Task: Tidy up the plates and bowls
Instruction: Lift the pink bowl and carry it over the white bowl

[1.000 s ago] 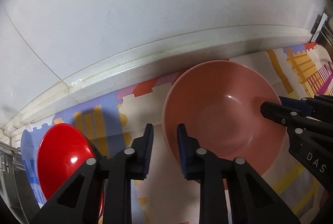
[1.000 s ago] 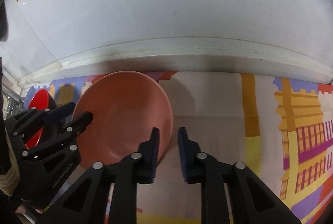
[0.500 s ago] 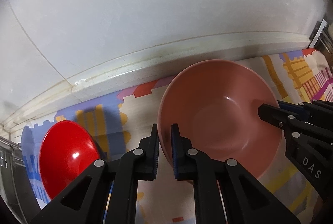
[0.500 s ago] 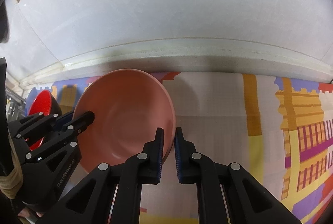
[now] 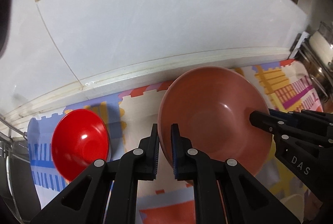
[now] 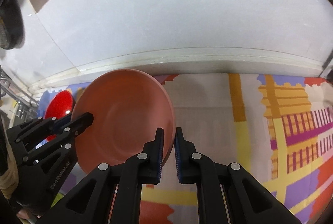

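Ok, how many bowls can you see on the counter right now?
2. The pink bowl is gripped at opposite rims by the left tongs and right tongs. The red bowl sits to its left on the patterned cloth. Others may be out of view.

My left black two-finger gripper is clamped, blue-ribbed pads pinching the left rim of the large terracotta-pink bowl. My right black two-finger gripper is clamped on the opposite rim. Both point steeply downward, their fingers angled in toward each other across it.
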Motion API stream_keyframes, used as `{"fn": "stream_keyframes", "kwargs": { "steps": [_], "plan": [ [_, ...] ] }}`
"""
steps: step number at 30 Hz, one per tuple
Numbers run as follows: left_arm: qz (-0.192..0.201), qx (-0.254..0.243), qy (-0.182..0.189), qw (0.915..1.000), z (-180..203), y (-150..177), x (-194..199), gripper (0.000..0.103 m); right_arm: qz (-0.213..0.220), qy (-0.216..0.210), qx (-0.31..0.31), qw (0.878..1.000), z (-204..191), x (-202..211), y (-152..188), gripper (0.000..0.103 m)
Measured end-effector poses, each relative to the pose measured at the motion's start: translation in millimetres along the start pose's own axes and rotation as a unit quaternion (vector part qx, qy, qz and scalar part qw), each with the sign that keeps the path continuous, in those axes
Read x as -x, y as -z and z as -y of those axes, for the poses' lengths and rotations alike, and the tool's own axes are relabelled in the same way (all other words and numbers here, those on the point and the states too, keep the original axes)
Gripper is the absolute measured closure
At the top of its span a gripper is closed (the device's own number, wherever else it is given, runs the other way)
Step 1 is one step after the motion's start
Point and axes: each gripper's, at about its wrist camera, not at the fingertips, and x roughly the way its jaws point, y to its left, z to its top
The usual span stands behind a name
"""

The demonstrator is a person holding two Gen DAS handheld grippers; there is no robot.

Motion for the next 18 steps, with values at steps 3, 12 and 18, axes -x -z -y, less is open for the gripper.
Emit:
{"fn": "stream_keyframes", "kwargs": {
  "steps": [3, 12, 18],
  "plan": [
    [0.007, -0.002, 0.007, 0.9999, 4, 5, 16, 0.091, 0.009, 0.0, -0.005, 1.0, 3, 20, 9, 0.091],
    [0.018, -0.005, 0.033, 0.9993, 28, 32, 58, 0.091, 0.033, 0.007, -0.019, 0.999, 13, 71, 40, 0.091],
    [0.021, -0.008, 0.048, 0.9986, 46, 52, 79, 0.091, 0.046, 0.01, -0.035, 0.998, 24, 95, 64, 0.091]
  ]
}}
